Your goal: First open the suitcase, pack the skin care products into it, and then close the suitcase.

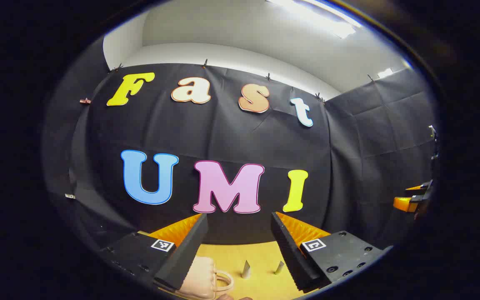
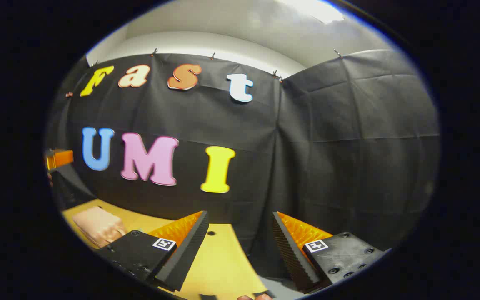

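A small pink suitcase (image 1: 200,275) with a loop handle lies on the yellow table (image 1: 261,254), low in the left gripper view and partly hidden behind the left finger. Two small silvery tubes (image 1: 246,268) (image 1: 279,267) stand just right of it. My left gripper (image 1: 239,216) hangs above them, open and holding nothing. In the right gripper view the ridged pink suitcase (image 2: 98,227) lies flat at the lower left, lid down. My right gripper (image 2: 240,214) is open and empty, over the table's right end (image 2: 219,258).
Black cloth walls close the booth behind and to the right of the table. The table's right edge (image 2: 248,260) curves off near the right gripper, with grey floor beyond. An orange part of the other gripper sits at each view's side edge (image 1: 406,203) (image 2: 58,158).
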Motion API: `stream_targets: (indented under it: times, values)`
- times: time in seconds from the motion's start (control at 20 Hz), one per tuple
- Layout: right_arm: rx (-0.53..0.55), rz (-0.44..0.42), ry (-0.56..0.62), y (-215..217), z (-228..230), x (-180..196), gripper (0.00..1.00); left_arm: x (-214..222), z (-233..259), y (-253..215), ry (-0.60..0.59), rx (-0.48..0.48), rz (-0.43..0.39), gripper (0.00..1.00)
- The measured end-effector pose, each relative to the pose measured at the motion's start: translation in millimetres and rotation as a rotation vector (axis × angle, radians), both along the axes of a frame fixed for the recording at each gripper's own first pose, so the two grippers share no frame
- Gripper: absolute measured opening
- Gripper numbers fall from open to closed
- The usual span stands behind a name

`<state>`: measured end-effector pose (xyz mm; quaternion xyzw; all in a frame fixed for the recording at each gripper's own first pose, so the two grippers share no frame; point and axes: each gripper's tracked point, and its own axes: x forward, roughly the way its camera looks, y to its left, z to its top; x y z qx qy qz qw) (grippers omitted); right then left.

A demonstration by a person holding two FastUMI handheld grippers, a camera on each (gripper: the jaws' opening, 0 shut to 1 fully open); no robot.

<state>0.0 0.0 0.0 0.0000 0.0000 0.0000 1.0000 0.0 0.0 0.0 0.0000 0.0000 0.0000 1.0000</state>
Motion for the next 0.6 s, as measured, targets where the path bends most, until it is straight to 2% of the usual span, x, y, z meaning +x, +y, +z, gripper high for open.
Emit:
stream_targets:
  times: [0.1,0.15,0.3,0.4,0.6]
  values:
    - [0.086,0.058,-0.017,39,13,11,0.95,-4,2,12,-0.004,0.030,0.005,0.92]
    - [0.127,0.091,-0.019,59,17,16,0.95,-7,3,19,-0.007,0.046,0.006,0.96]
    - [0.196,0.120,0.007,95,11,34,0.96,-17,4,42,0.002,0.018,0.019,0.95]
    - [0.198,0.129,0.026,115,4,42,0.97,-21,3,55,0.008,-0.009,0.027,0.95]
    - [0.125,0.201,0.012,150,15,52,0.97,-19,5,79,0.009,0.023,0.075,0.96]
